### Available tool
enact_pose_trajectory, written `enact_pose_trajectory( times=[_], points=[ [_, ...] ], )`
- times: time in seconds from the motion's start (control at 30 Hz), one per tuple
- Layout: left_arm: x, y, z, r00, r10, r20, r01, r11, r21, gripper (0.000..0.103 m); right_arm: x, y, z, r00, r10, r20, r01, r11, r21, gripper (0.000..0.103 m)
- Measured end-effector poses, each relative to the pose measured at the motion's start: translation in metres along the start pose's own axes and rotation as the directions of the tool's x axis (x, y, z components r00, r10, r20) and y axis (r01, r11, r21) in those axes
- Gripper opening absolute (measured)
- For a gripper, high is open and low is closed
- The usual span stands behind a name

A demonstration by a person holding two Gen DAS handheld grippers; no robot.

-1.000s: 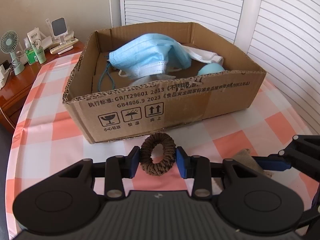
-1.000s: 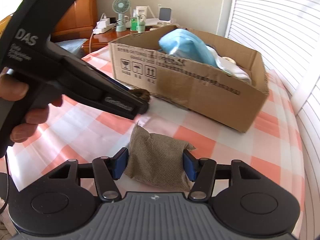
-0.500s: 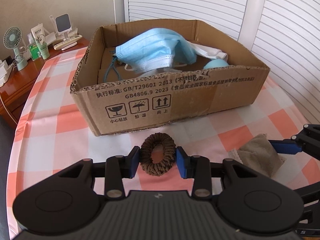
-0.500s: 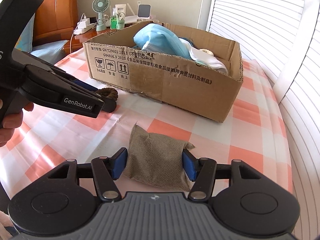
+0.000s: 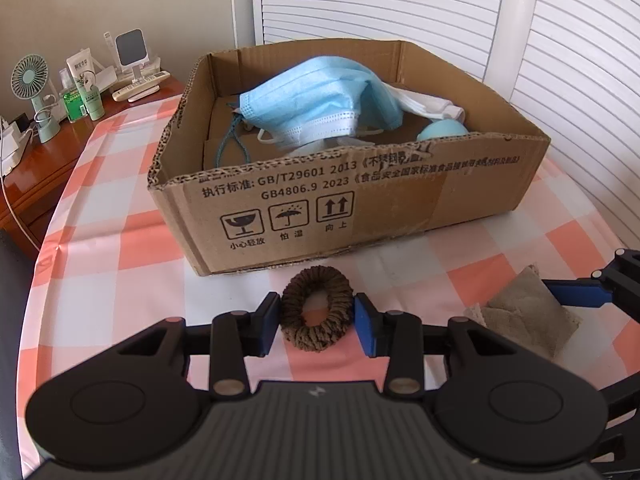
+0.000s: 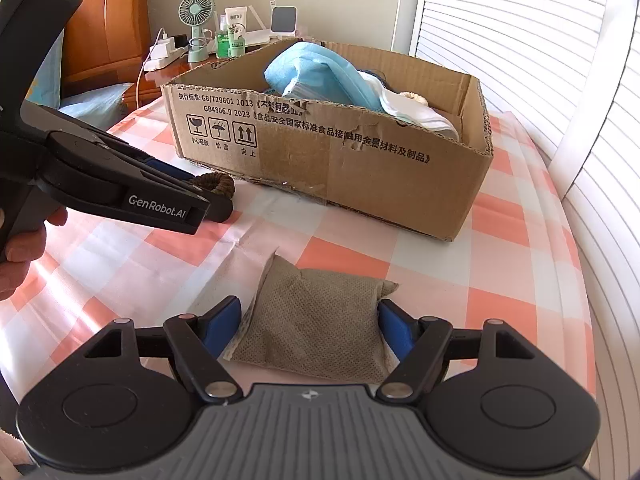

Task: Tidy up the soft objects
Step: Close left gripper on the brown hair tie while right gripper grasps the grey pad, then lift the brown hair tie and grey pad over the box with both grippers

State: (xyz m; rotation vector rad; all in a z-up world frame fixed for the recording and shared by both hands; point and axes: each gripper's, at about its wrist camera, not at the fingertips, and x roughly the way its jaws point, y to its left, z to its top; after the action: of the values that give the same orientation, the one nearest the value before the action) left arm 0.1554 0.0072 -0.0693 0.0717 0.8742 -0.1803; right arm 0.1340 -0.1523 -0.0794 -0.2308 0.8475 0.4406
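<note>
My left gripper (image 5: 317,322) is shut on a brown hair scrunchie (image 5: 316,308) and holds it just above the checked tablecloth, in front of the cardboard box (image 5: 400,200). The scrunchie also shows in the right wrist view (image 6: 214,185). My right gripper (image 6: 310,326) is shut on a grey-brown mesh pouch (image 6: 316,316), which also shows in the left wrist view (image 5: 528,312). The box (image 6: 360,160) holds a blue face mask (image 5: 316,100), white cloth (image 5: 428,106) and a pale blue round thing (image 5: 442,130).
The table (image 5: 100,248) has a pink-and-white checked cloth. A wooden side table at the back left carries a small fan (image 5: 32,84), bottles (image 5: 78,100) and a phone stand (image 5: 130,50). White louvred doors (image 5: 560,60) stand behind and to the right.
Both grippers have drawn back a little from the box, each still holding its object. The right gripper has slid rightwards in the left wrist view.
</note>
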Motion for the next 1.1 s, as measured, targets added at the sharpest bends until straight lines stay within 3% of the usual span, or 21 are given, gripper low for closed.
enact_pose_trajectory(
  times=[0.13, 0.33, 0.83, 1.1],
  points=[
    [0.000, 0.001, 0.001, 1.000, -0.002, 0.000, 0.002, 1.000, -0.003, 0.040, -0.002, 0.001, 0.000, 1.000, -0.005, 0.005, 0.006, 1.000, -0.009, 0.068],
    [0.000, 0.002, 0.000, 1.000, 0.001, 0.002, -0.001, 1.000, 0.003, 0.039, -0.005, -0.002, 0.002, 1.000, -0.001, 0.011, 0.001, 1.000, -0.009, 0.062],
    [-0.010, 0.004, 0.001, 1.000, 0.008, 0.011, -0.009, 1.000, 0.010, 0.038, -0.016, -0.006, 0.001, 1.000, -0.007, 0.018, 0.007, 1.000, -0.012, 0.055],
    [-0.028, 0.004, 0.002, 1.000, -0.021, 0.019, 0.021, 0.999, 0.044, 0.038, -0.031, -0.011, 0.005, 0.999, 0.002, 0.041, -0.002, 1.000, -0.016, 0.055]
  ],
)
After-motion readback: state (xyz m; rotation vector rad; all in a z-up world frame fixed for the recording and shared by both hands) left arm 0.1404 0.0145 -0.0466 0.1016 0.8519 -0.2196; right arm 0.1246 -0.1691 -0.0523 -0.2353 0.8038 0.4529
